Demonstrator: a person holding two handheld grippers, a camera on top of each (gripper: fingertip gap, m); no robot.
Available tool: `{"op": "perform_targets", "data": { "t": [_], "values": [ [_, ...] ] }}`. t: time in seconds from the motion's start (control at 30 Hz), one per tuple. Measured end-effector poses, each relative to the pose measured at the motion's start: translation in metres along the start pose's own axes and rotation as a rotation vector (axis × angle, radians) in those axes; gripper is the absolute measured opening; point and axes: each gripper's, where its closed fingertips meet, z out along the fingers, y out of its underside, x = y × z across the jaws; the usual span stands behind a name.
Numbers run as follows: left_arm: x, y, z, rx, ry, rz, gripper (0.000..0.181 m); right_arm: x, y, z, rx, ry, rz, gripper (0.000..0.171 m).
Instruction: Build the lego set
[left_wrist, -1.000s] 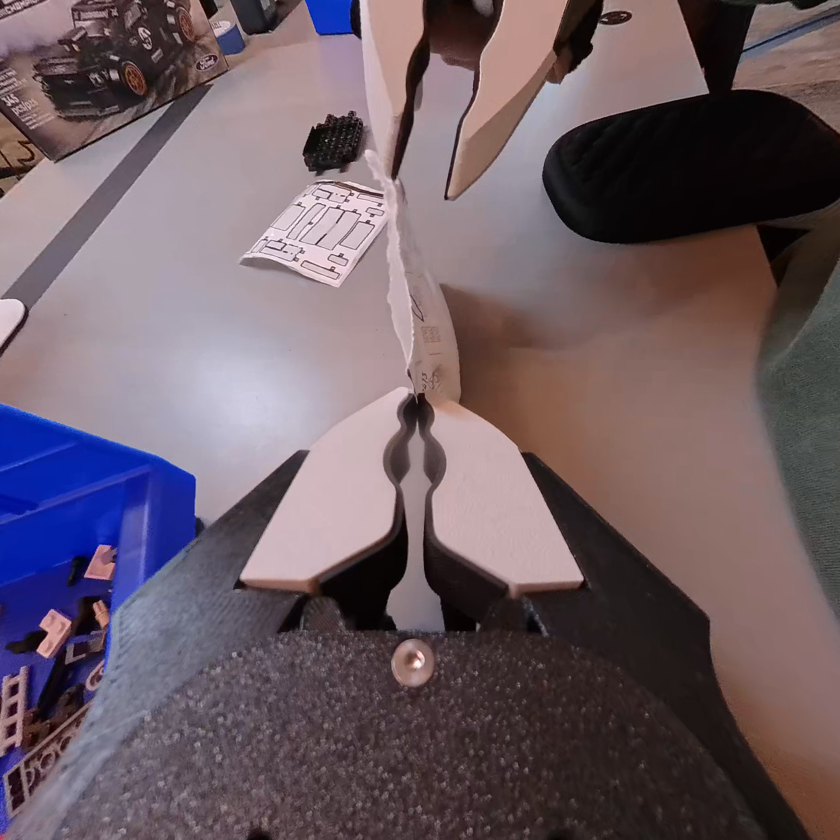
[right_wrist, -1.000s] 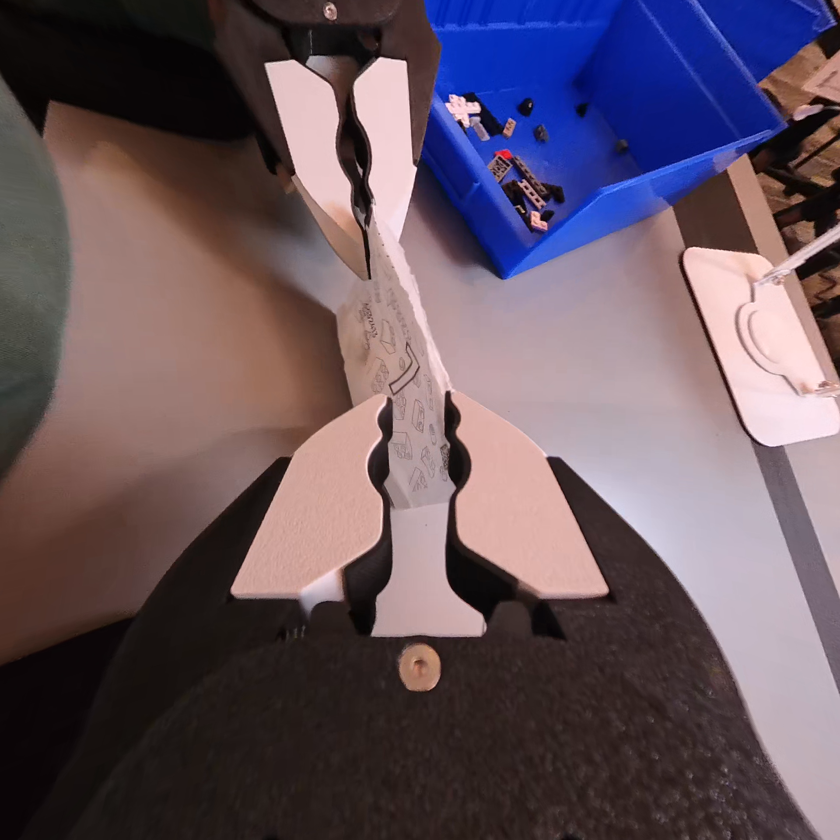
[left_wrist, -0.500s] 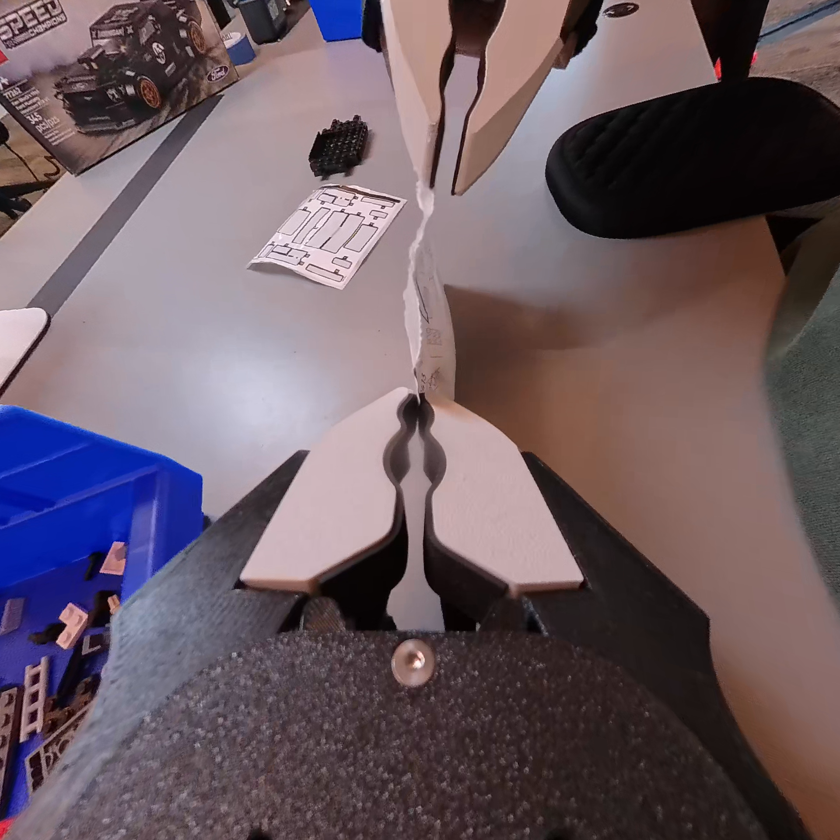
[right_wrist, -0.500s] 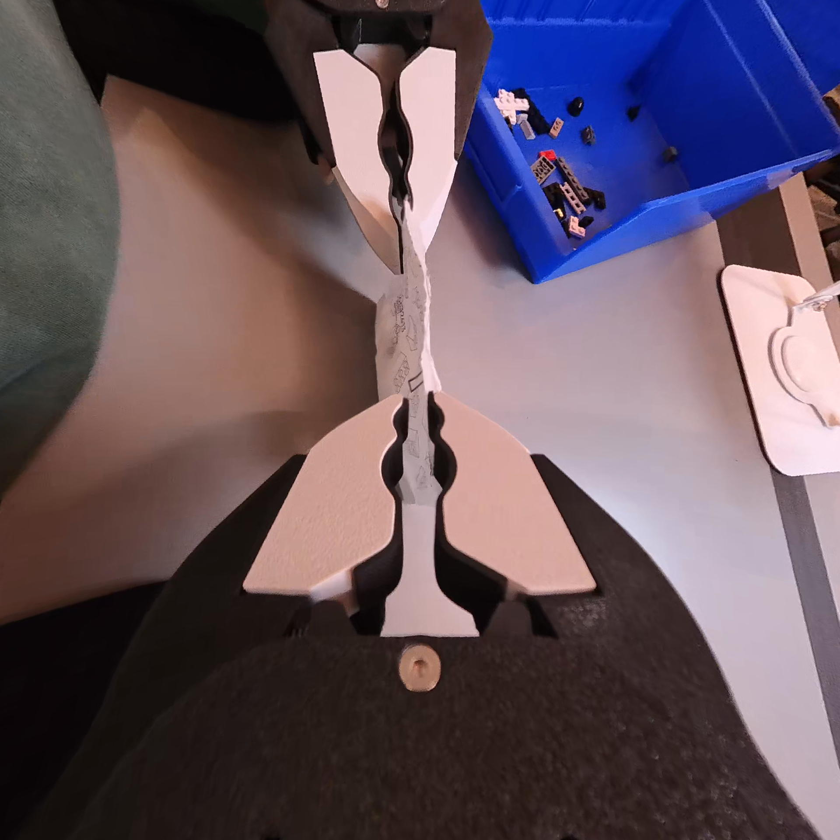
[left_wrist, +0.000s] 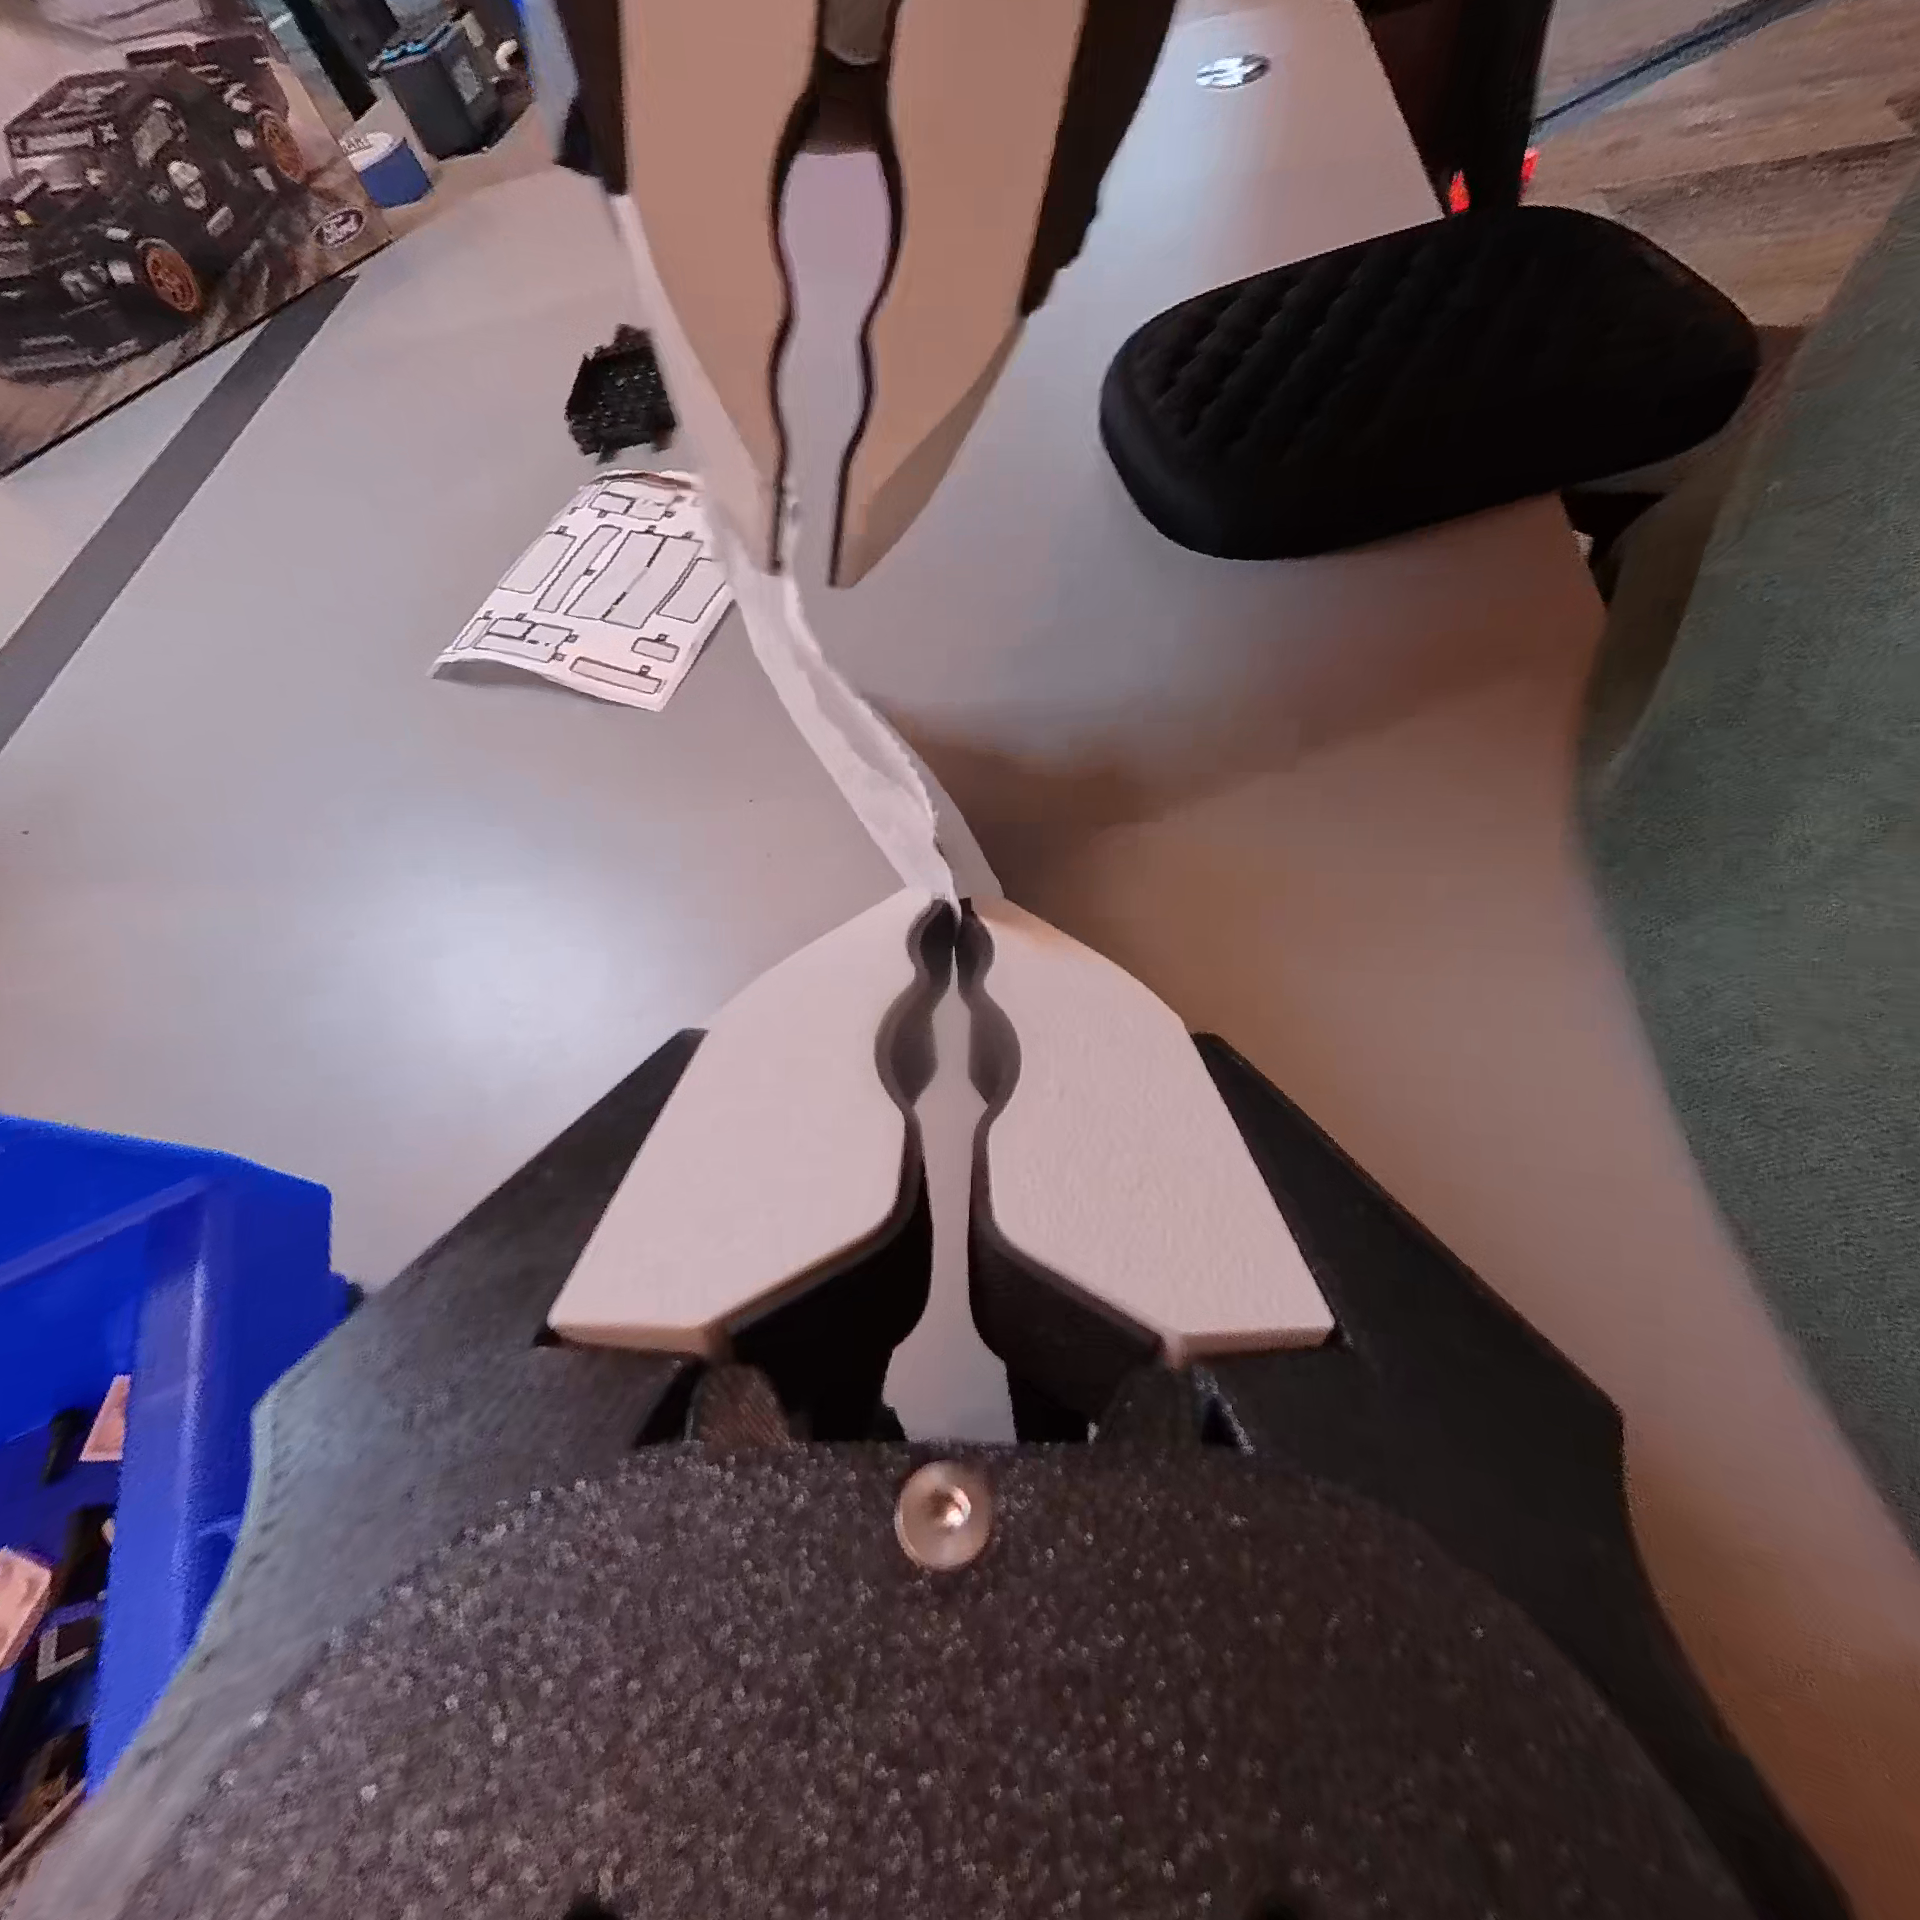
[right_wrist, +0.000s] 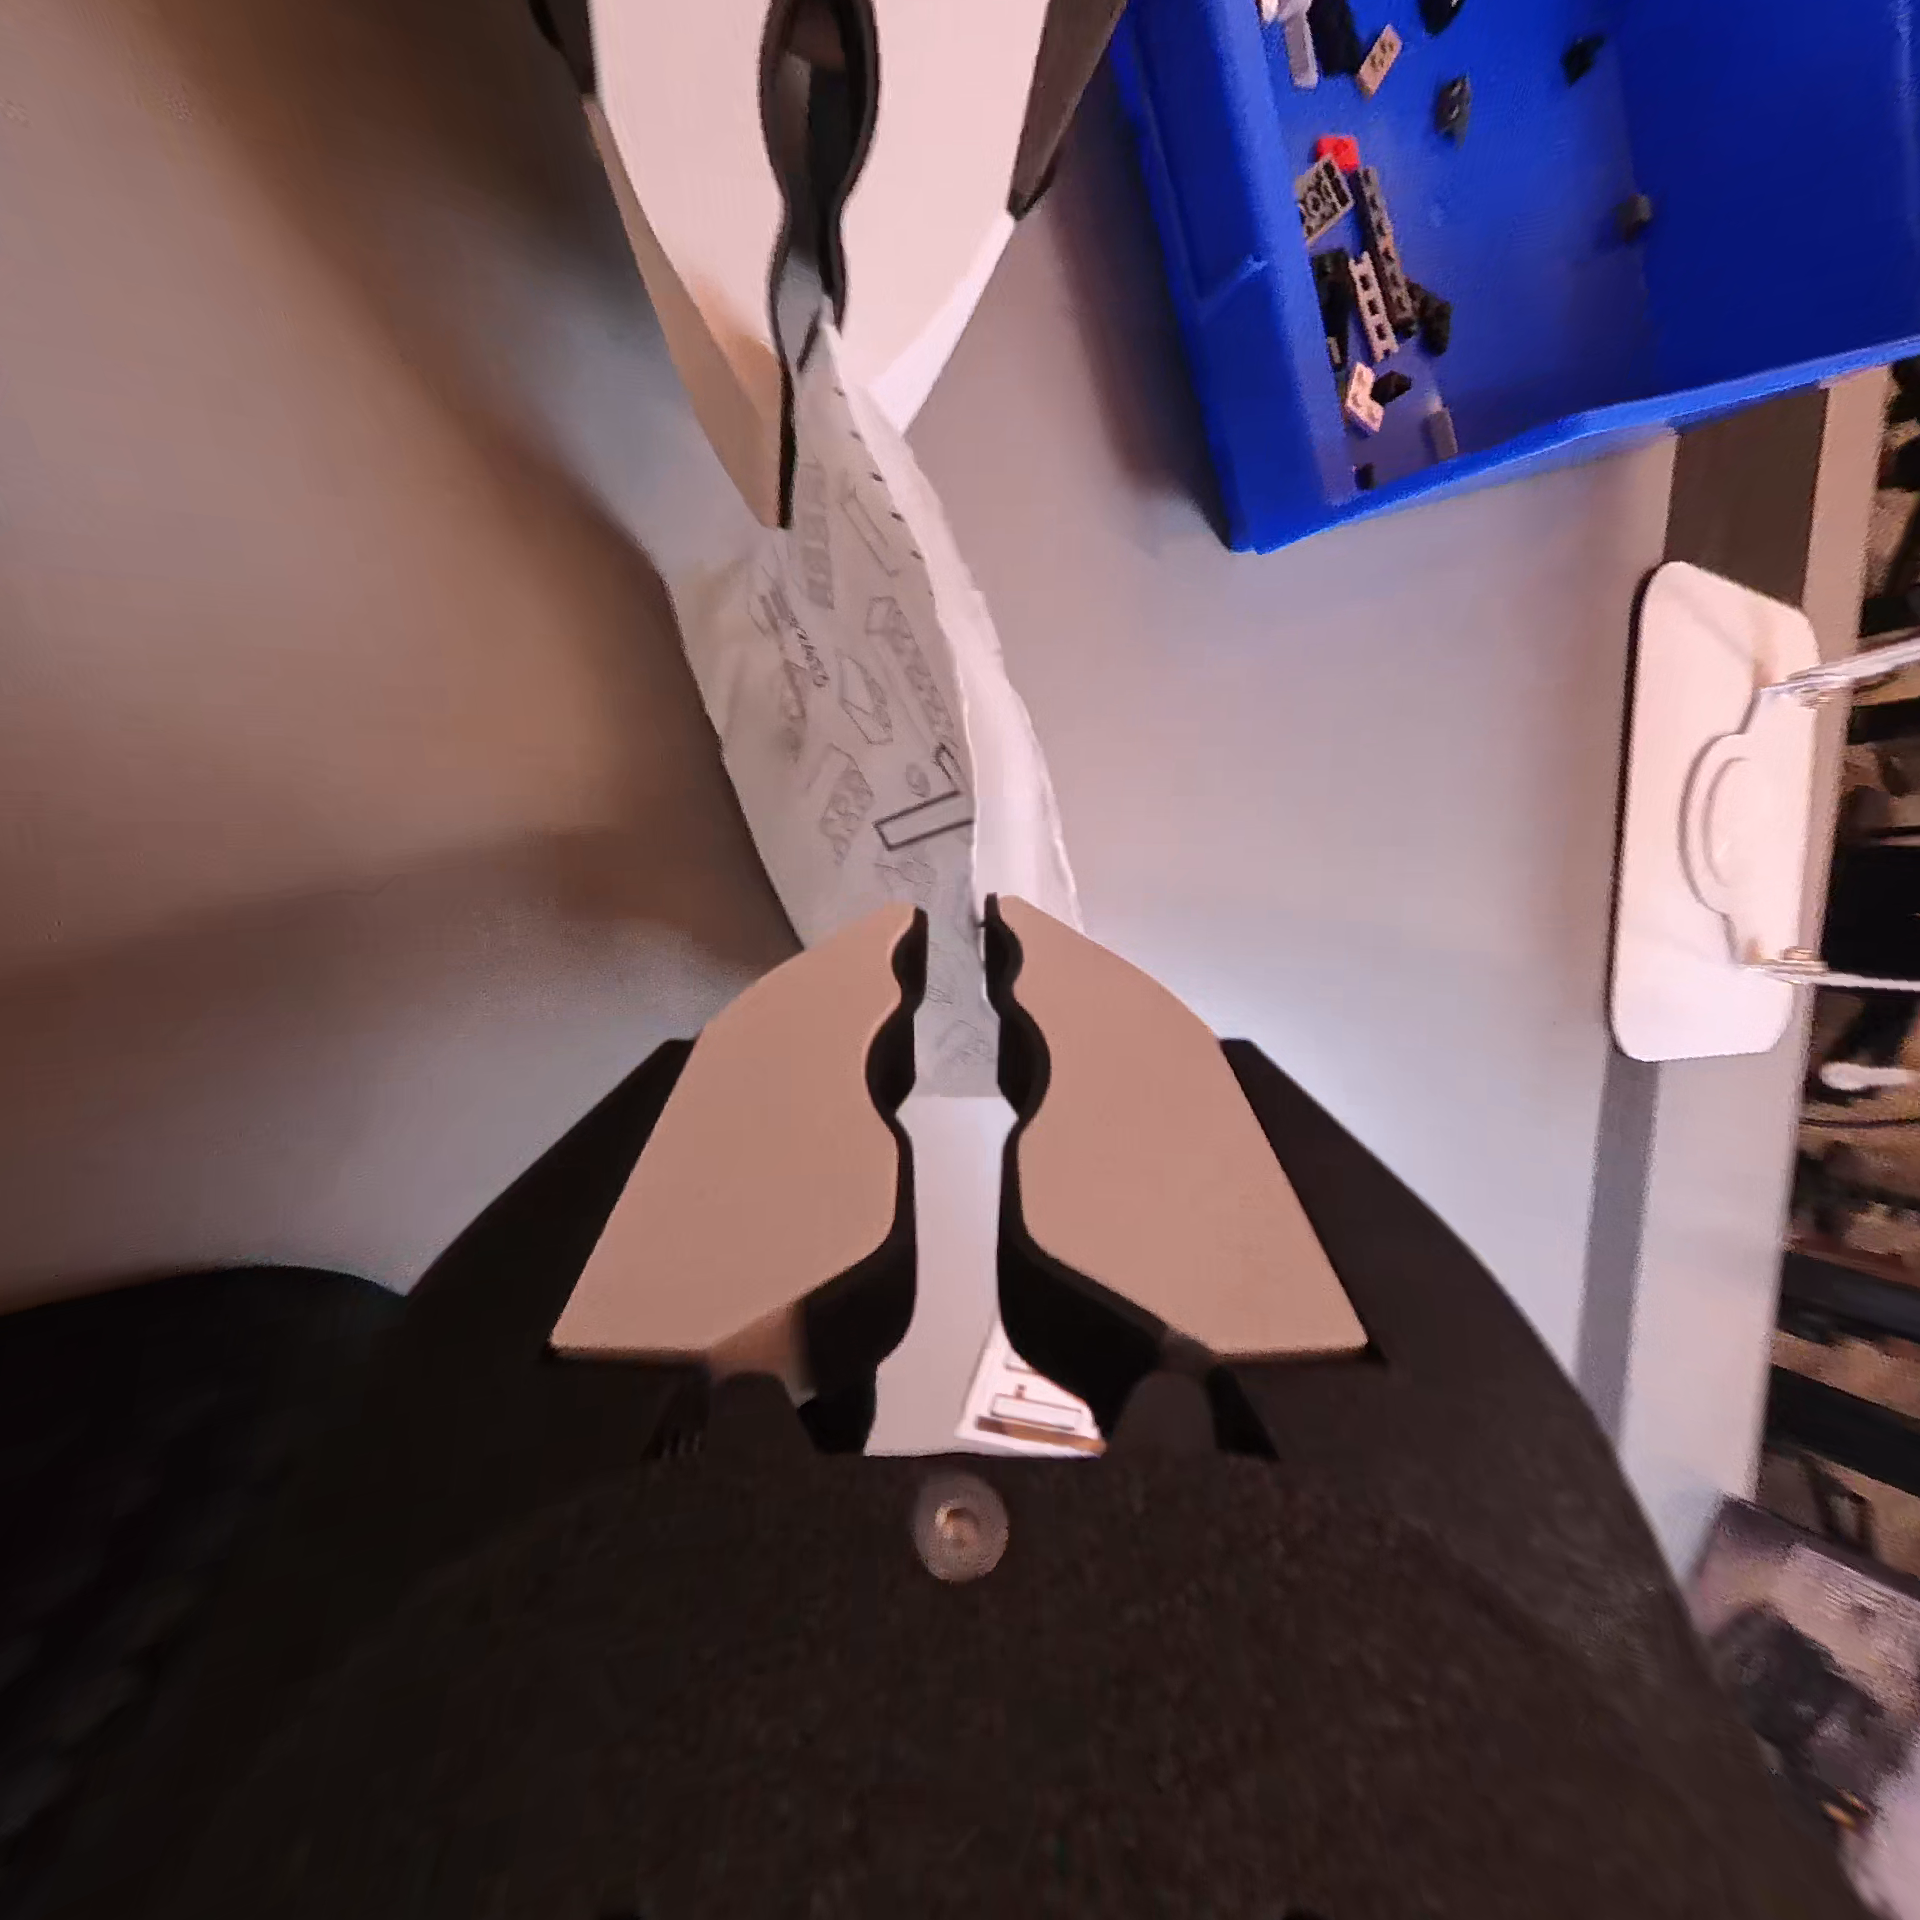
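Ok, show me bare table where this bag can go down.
Bare table lies between the bin and the sticker sheet. Also free: between bin and white pad. The bin holds bricks. Both grippers hold the bag.

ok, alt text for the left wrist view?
The left tongs, shut, pinch one end of a white paper bag, twisted in mid-air; the right tongs grip its far end. Below: grey table, sticker sheet, blue bin.

Crinkled white printed paper bag (right_wrist: 883, 727), matt; smooth grey tabletop (left_wrist: 312, 935) with a soft sheen; glossy blue plastic bin (right_wrist: 1714, 416); black seat pad (left_wrist: 1423, 384) looks woven, perhaps cloth.
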Motion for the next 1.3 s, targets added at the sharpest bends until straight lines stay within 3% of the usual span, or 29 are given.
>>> {"op": "perform_targets", "data": {
  "t": [0.2, 0.4, 0.5, 0.6, 0.8, 0.97, 1.07, 1.17, 1.3],
  "values": [
    [0.01, -0.004, 0.003, 0.008, 0.02, 0.061, 0.0, -0.009, -0.003, 0.001, -0.066, -0.073, -0.089, 0.009],
    [0.003, 0.0, 0.004, -0.029, -0.06, 0.116, 0.0, -0.029, -0.007, 0.012, -0.136, -0.127, -0.189, 0.0],
    [0.004, 0.007, 0.006, -0.057, -0.066, 0.138, 0.013, -0.046, -0.013, 0.008, -0.057, -0.214, -0.1, 0.0],
    [0.016, 0.016, 0.014, -0.106, -0.003, 0.14, 0.011, -0.034, -0.011, 0.008, -0.039, -0.074, -0.084, 0.0],
    [-0.009, 0.017, 0.012, -0.117, -0.122, 0.07, 0.002, -0.005, -0.019, -0.003, -0.028, 0.2, -0.142, 0.0],
    [-0.026, 0.021, 0.011, -0.145, -0.249, 0.148, 0.0, -0.055, -0.012, 0.017, -0.02, -0.065, -0.067, 0.0],
    [-0.024, 0.019, 0.015, -0.184, -0.288, 0.262, 0.001, -0.061, -0.006, 0.018, -0.057, -0.146, -0.021, 0.0],
    [-0.02, 0.017, 0.015, -0.167, -0.264, 0.257, 0.001, -0.058, -0.008, 0.015, -0.054, -0.186, 0.073, 0.001],
    [-0.016, 0.02, 0.011, -0.15, -0.221, 0.204, 0.0, -0.055, -0.034, -0.001, 0.113, -0.316, 0.352, 0.02]
  ]
}}
